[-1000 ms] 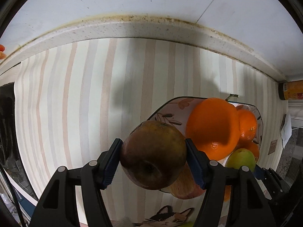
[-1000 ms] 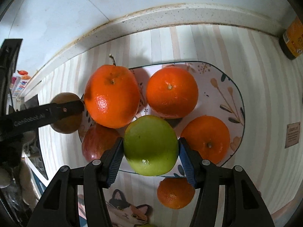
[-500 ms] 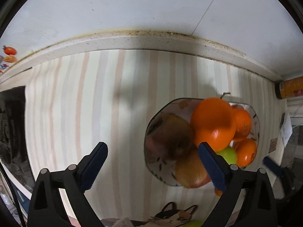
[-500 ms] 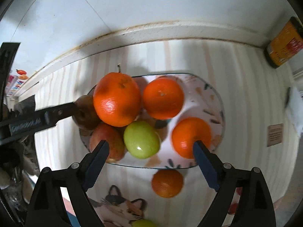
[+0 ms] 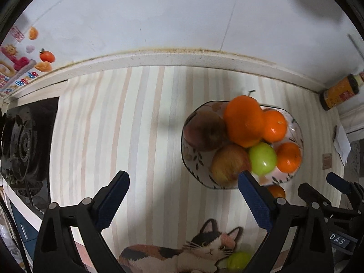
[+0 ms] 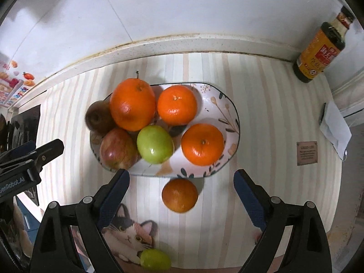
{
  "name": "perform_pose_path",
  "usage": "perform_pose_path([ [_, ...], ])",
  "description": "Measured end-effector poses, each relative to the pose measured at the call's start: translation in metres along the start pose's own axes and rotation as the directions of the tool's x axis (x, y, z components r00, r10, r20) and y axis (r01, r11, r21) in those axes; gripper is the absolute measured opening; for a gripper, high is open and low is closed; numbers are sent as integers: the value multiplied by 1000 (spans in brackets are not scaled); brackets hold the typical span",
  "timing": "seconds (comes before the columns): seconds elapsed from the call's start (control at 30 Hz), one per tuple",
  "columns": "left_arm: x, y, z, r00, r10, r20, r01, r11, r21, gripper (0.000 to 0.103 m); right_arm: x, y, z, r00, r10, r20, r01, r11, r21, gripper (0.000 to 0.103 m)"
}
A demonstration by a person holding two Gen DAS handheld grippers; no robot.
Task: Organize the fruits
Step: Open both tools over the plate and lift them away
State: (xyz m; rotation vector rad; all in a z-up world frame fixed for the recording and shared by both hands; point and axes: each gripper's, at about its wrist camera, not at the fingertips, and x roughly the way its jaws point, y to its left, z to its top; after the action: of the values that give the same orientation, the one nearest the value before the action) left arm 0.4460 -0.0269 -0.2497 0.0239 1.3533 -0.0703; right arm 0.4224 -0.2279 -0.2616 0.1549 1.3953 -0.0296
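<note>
Both grippers, left (image 5: 183, 201) and right (image 6: 182, 195), are released and empty. Ahead of the right gripper: glossy oval plate (image 6: 225, 113) holding round, smooth fruit; dimpled orange (image 6: 179, 195) between its fingers.

A striped mat (image 6: 261, 104) is covering the counter; white tiled wall (image 6: 182, 6) is rising behind; a sauce bottle (image 6: 318, 45) is standing in the corner.

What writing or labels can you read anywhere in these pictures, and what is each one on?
"GenRobot.AI": white letters, first one cut off, on the black left gripper.
"DAS": on the black right gripper.
Yellow-labelled dark sauce bottle: red characters, unreadable.
Small brown plaque: too small.
Colourful wall stickers: blurred.
</note>
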Motion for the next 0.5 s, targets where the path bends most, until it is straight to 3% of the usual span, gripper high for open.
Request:
perform_pose_path([
  [0.3,-50,-6,-41,996,-14,88,12,1000,18,98,-51,1,-37,996,15,88,-14,1000,-15,95],
  [0.5,-87,-9,-67,982,0,188,-5,1000,29,98,-94,1,-61,985,15,170,-13,1000,-17,95],
])
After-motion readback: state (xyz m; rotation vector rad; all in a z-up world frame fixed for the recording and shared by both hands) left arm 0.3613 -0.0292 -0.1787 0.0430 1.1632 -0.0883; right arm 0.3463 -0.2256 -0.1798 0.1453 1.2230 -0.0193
